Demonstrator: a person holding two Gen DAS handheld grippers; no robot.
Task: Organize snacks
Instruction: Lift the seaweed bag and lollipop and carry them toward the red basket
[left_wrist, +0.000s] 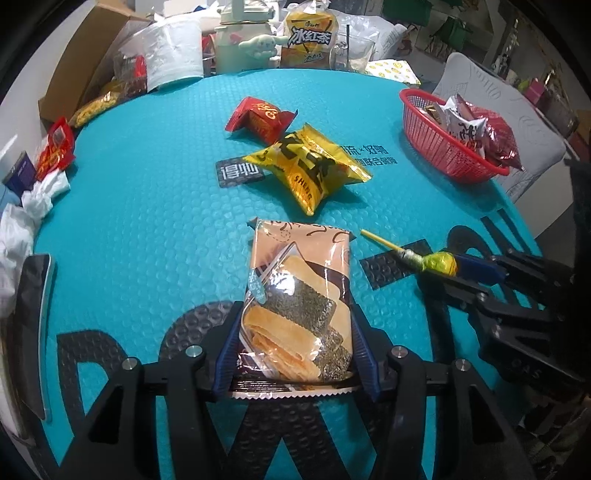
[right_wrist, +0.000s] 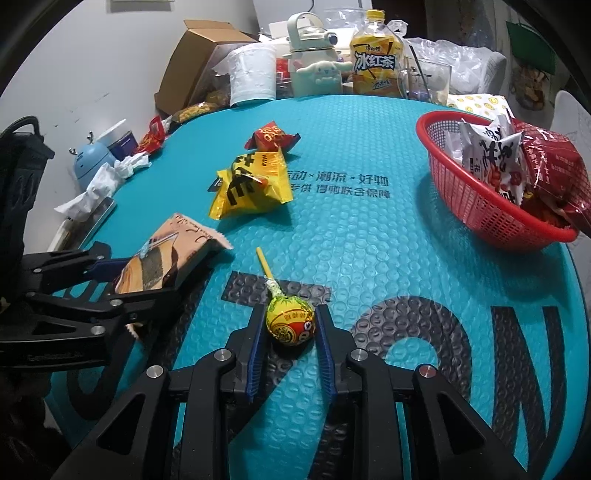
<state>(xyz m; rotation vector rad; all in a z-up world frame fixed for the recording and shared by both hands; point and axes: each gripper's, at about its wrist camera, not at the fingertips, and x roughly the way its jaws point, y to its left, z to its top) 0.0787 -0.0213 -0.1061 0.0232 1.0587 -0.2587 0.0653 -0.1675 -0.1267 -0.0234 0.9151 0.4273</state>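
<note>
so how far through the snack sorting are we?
Partway. Done: several packets already sit in the red basket. In hand: left gripper is shut on the seaweed snack pack; right gripper brackets the lollipop, contact unclear. Left: the yellow packet and red packet lie on the mat.

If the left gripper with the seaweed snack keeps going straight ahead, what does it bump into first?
Probably the yellow snack bag. It lies straight ahead of the left gripper and its seaweed snack, nearer than the red packet, though depth is hard to judge.
</note>
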